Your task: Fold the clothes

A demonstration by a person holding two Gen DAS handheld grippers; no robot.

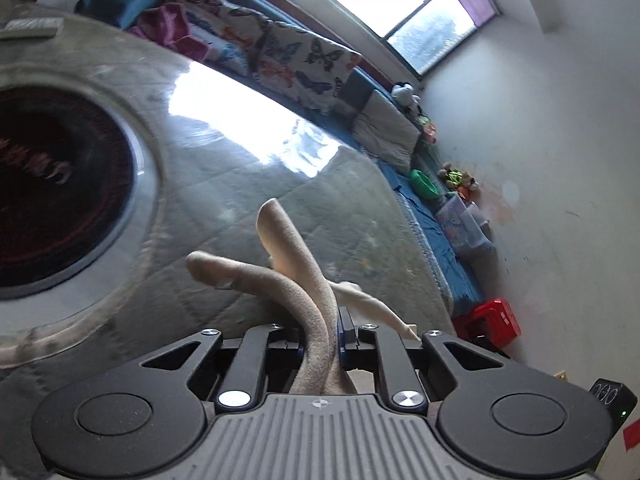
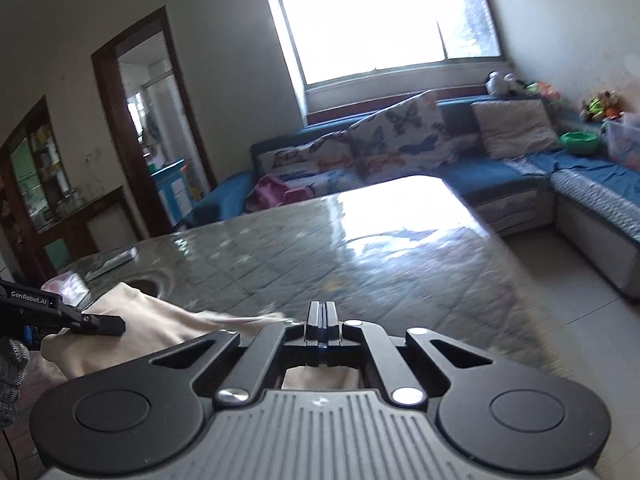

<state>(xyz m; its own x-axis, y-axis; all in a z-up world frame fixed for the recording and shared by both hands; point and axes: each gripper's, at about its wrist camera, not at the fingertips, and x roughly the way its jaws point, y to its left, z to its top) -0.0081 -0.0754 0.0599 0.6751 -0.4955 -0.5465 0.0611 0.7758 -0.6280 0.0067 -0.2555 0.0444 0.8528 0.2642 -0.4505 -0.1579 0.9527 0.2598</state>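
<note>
Left wrist view first: a beige garment (image 1: 304, 280), soft and fuzzy in texture, is bunched into thick rolled folds that rise from between the fingers and splay out over the table. The left gripper (image 1: 324, 336) has its jaws clamped tight on that cloth, and the fabric runs back through the gap toward the camera. The gripper is tilted, so the whole room leans. Beneath it lies a glossy grey table (image 1: 248, 184) with a quilted diamond pattern under a shiny cover, window glare bright on it. A round dark inset (image 1: 60, 184) with a metal ring sits in the tabletop at the left. Beyond the table runs a blue sofa (image 1: 424, 216) with butterfly cushions (image 1: 296, 60), a green bowl (image 1: 424, 184) and a red stool (image 1: 492, 320) near the wall.

Over to the right wrist view: the same beige garment (image 2: 160, 320) lies crumpled on the near left part of the table (image 2: 320, 248), a little of it visible under the gripper body. The right gripper (image 2: 321, 320) has its fingers pressed fully together; whether cloth is pinched between them I cannot tell. The left gripper (image 2: 100, 323) reaches in from the left edge, its tip on the garment, with a gloved hand (image 2: 12, 376) behind it. Past the table are the sofa (image 2: 500, 168), a bright window (image 2: 384, 20) and a dark-framed doorway (image 2: 148, 120).
</note>
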